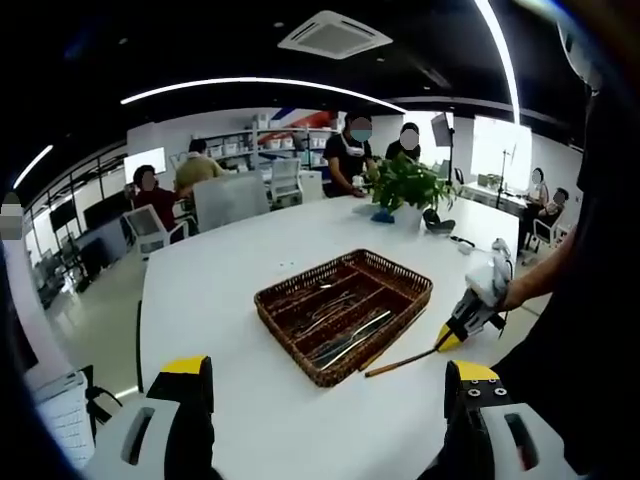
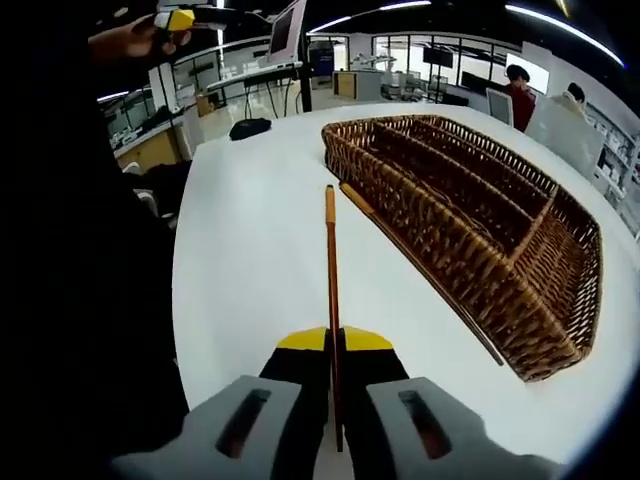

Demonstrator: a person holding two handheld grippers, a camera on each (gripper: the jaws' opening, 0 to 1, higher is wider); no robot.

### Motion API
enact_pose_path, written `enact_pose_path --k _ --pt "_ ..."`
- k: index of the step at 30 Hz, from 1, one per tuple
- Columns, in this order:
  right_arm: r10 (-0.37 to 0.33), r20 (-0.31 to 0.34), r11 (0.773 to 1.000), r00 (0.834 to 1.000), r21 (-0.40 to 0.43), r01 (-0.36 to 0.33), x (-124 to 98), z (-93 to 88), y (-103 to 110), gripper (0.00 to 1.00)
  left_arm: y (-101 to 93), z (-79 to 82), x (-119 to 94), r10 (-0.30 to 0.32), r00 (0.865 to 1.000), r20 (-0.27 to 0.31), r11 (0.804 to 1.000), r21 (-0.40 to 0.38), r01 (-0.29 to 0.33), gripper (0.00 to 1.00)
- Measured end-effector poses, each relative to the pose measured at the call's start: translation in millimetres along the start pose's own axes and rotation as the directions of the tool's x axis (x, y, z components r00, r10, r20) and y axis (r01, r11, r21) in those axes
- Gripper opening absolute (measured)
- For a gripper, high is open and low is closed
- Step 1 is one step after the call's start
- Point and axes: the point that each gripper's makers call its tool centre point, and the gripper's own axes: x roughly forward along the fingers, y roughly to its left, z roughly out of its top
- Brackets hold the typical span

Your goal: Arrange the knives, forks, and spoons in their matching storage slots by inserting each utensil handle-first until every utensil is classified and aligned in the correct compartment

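Utensil [image 2: 331, 290]: slim, brown-handled, clamped in the right gripper [image 2: 334, 345] over the white table [image 2: 250, 260], just beside the wicker tray [image 2: 560, 290]. Left gripper [image 1: 325, 375]: jaws apart, holding nothing. Advice: swing the handle toward the matching slot, parallel to its dividers, before lowering.

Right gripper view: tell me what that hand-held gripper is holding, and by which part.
The right hand-held gripper is shut on a thin brown stick, gripping it near one end; the long free part points forward over the white table, beside the wicker tray.
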Motion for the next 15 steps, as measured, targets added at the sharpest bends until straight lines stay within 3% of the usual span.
enact_pose_path --k 10,15 --pt "0.030 0.001 0.999 1.000 -0.014 -0.030 -18 13.5 7 0.00 -0.5 4.1 5 -0.005 1.000 0.012 1.000 -0.001 0.005 1.00" --pt "0.014 -0.041 0.999 0.999 -0.042 -0.015 -17 -3.7 4 0.00 -2.9 5.2 9 -0.012 1.000 0.017 1.000 -0.002 0.012 1.00"
